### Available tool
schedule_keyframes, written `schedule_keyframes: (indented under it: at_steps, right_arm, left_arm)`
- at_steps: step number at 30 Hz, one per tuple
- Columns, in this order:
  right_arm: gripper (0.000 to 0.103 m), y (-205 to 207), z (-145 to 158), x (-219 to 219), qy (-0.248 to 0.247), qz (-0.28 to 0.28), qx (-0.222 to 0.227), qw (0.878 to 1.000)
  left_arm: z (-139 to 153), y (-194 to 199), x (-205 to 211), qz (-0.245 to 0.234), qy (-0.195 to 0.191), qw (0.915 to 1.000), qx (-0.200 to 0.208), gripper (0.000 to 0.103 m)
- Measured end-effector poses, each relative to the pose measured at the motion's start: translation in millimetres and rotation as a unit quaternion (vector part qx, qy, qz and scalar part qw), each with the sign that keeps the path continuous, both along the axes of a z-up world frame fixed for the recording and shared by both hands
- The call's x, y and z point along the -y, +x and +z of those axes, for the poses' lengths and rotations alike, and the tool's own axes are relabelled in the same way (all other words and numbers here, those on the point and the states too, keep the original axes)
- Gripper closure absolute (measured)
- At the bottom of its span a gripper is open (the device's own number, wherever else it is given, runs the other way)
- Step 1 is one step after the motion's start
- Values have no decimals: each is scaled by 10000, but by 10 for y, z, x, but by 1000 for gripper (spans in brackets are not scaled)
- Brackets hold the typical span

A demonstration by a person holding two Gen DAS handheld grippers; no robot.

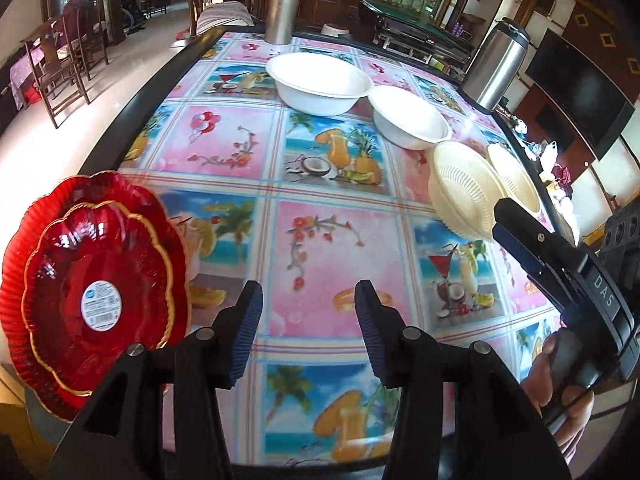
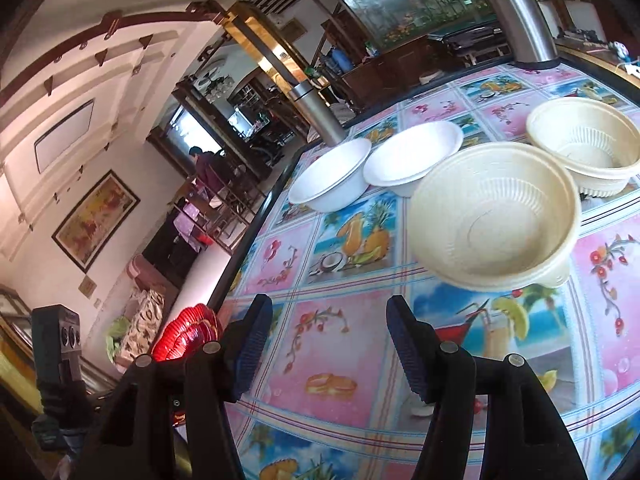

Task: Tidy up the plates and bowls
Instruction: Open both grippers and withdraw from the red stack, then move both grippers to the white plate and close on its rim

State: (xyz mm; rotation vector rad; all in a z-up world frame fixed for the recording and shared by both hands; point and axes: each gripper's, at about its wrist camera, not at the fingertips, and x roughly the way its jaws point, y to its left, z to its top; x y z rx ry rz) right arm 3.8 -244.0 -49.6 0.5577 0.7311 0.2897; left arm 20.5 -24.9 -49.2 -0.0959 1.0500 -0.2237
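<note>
Two black grippers hang over a table [image 1: 320,248] with a bright fruit-print cloth. At the bottom of the left wrist view, the left gripper [image 1: 309,334] is released, nothing between its fingers. Likewise the right gripper [image 2: 329,346] at the bottom of its own view: parted, empty. At lower left of the left view, two nested red plates [image 1: 94,292] sit at the table's edge. Farther up, right of centre, stand two cream ribbed bowls [image 2: 496,216], then two white bowls [image 1: 320,82], touching. Two steel flasks [image 1: 283,8] stand at the far edge.
</note>
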Motion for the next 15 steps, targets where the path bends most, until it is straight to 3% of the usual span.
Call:
schedule_keyframes:
  at_steps: [9, 15]
  right_arm:
    - [40, 92, 90, 772, 498, -464, 60, 9977]
    - [40, 502, 261, 1152, 990, -566, -1, 9935]
  left_arm:
    - [-145, 551, 500, -120, -439, 9975, -541, 57]
    - [-80, 1062, 641, 97, -904, 9933, -708, 57]
